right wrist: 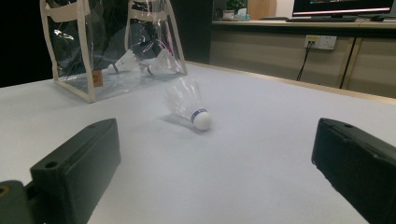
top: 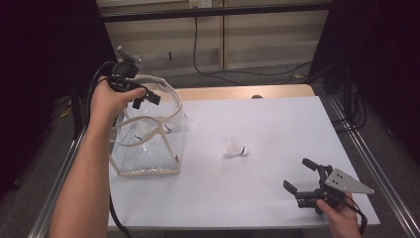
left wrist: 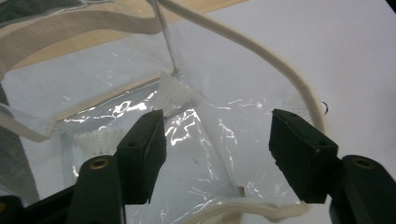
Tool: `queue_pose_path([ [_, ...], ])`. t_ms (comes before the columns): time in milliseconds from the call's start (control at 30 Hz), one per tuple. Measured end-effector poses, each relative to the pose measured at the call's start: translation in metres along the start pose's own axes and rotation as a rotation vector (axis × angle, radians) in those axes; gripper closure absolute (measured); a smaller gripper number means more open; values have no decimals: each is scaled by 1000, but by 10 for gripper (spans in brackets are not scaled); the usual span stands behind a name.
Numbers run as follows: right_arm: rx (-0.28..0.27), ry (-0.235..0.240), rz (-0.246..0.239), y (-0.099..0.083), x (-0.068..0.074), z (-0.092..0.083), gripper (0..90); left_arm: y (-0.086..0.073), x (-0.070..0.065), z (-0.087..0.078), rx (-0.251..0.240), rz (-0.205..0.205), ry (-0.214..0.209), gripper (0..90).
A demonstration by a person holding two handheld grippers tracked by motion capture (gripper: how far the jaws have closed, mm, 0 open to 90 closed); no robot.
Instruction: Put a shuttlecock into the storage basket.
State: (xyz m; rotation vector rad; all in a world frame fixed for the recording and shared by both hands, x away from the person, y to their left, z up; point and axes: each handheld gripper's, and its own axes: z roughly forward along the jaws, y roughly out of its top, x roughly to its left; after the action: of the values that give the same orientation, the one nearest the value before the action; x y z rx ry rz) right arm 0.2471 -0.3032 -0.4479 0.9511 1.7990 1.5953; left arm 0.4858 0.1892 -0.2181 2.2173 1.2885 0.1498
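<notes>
A clear plastic bag (top: 144,157) with cream trim stands on the left of the white table (top: 267,124). Two white shuttlecocks (top: 168,128) lie inside it, seen through its wall in the right gripper view (right wrist: 122,62) and from above in the left gripper view (left wrist: 175,91). My left gripper (top: 146,100) hovers over the bag's mouth, open, with nothing between its jaws (left wrist: 217,140). A third shuttlecock (top: 234,148) lies on its side mid-table. My right gripper (top: 299,175) rests low near the front right, open and facing that shuttlecock (right wrist: 189,105) from a distance.
The bag's cream rim (left wrist: 280,70) curves just beyond the left jaws. A wooden table edge (top: 247,91) runs along the back. Metal rails (top: 376,173) flank both sides. Cables lie on the floor behind.
</notes>
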Motion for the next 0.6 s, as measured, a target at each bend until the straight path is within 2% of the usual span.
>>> queue_pose_path([
  [133,-1,-2,-2,0,0,0,7,0,-7,-2,1,24,-27,351],
  [233,-1,-1,-1,0,0,0,7,1,-14,-2,-5,37,-40,310],
  [300,1,-2,0,0,0,0,7,1,-17,-2,-5,54,-35,290],
  [367,0,-1,-1,0,0,0,7,1,-21,-2,-2,59,-56,288],
  [600,2,0,-4,0,0,0,7,1,-35,-2,3,102,-64,242],
])
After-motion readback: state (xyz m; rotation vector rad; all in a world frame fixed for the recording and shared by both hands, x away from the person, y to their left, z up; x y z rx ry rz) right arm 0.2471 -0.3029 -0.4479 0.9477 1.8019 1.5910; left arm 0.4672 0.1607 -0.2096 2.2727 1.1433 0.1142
